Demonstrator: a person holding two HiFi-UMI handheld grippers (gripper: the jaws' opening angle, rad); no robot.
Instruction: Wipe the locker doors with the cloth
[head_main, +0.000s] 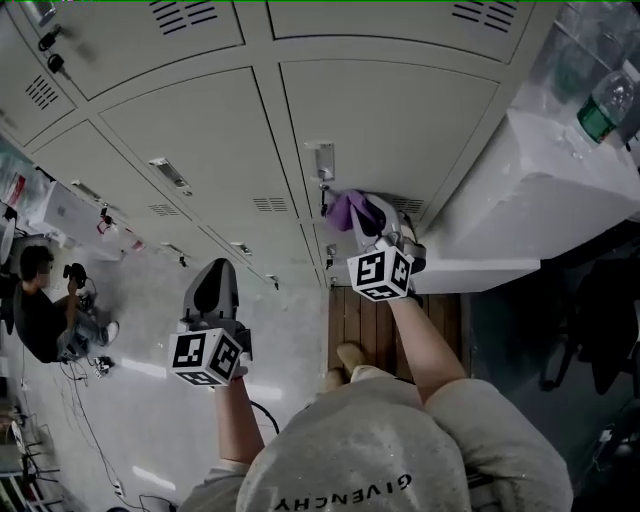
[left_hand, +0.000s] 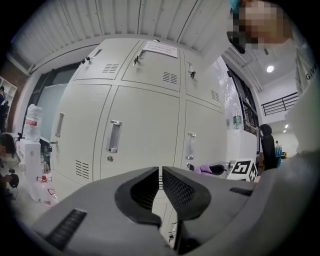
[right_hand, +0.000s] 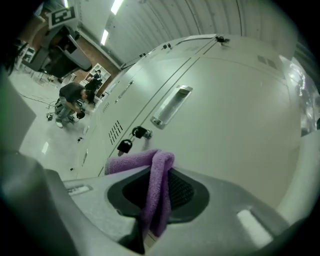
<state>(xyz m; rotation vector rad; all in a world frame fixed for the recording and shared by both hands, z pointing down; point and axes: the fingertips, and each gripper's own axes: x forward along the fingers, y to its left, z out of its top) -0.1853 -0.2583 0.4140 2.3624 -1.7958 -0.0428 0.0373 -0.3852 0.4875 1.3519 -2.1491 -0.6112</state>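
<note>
At locker door (head_main: 390, 130) | right tool (right_hand: 159, 171) clamps purple cloth (right_hand: 134, 161) | shirt (head_main: 390, 455) reads GIVENCHY

On my feed there's a person (head_main: 40, 315) crouched on the pale floor (head_main: 150, 400) off to the left, a green-capped bottle (head_main: 603, 108) standing on a white cabinet (head_main: 540, 190) at the right, and a strip of wooden flooring (head_main: 360, 320) beside that cabinet.

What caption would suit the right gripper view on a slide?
Right gripper holds a purple cloth before a pale locker door, near its handle.
</note>
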